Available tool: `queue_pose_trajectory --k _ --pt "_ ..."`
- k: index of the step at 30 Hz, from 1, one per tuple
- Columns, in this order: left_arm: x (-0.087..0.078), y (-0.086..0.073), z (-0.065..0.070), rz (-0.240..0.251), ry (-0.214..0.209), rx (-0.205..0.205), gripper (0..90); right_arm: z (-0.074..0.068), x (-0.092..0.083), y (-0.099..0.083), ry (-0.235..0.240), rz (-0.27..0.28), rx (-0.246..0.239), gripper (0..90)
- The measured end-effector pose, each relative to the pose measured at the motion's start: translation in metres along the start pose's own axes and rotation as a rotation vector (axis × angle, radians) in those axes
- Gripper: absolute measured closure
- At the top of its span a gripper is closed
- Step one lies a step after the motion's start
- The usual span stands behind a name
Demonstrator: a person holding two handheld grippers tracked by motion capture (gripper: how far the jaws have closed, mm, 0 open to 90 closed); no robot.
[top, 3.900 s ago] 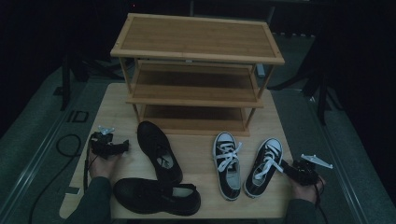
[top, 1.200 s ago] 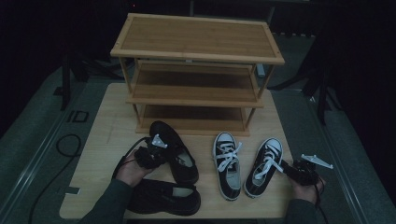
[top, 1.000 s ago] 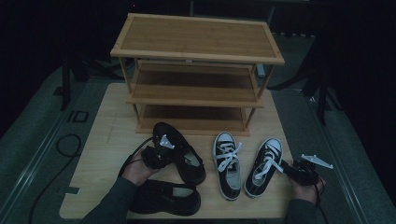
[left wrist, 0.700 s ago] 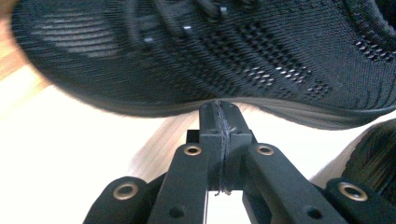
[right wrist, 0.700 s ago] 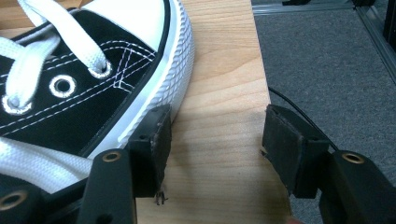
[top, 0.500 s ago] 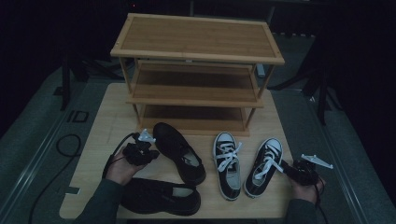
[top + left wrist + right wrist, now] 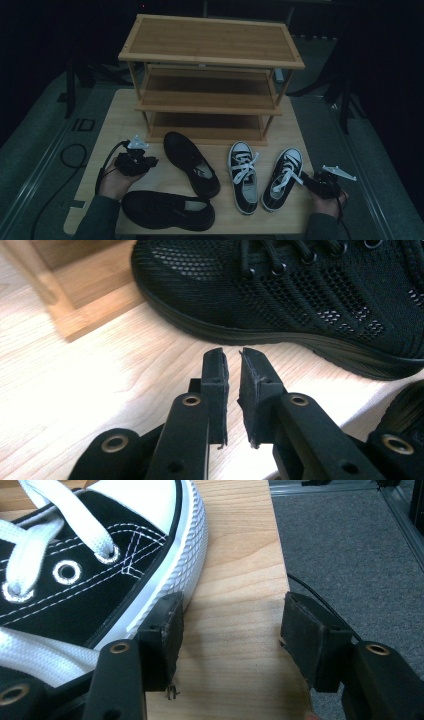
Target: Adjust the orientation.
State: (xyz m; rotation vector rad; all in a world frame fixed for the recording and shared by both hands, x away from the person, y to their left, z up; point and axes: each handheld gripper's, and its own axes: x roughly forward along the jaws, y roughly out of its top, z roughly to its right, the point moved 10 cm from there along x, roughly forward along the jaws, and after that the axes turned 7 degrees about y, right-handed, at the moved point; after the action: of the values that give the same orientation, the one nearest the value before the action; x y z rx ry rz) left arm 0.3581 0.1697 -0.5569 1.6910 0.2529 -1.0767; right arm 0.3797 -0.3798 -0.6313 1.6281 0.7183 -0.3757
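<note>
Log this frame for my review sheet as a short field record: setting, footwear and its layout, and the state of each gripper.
setting: wooden table with a three-tier wooden shoe rack at the back
rack contents: shelves look bare
black shoes: one lies angled just in front of the rack, one lies sideways at the near edge
sneakers: black-and-white pair, left one and right one, side by side
left gripper: jaws just opening, narrow gap, nothing between them, beside the angled black shoe
right gripper: open, one jaw beside the right sneaker's sole
</note>
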Motion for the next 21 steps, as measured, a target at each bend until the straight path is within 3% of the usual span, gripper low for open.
queue_pose_trajectory --k 12,21 --pt "-0.015 -0.009 -0.010 -0.001 -0.005 -0.013 75.4 0.000 0.000 0.000 0.000 0.000 0.000 42.1" --pt "-0.020 -0.016 -0.008 -0.001 -0.013 -0.017 70.0 0.000 0.000 0.000 0.001 0.000 0.000 42.1"
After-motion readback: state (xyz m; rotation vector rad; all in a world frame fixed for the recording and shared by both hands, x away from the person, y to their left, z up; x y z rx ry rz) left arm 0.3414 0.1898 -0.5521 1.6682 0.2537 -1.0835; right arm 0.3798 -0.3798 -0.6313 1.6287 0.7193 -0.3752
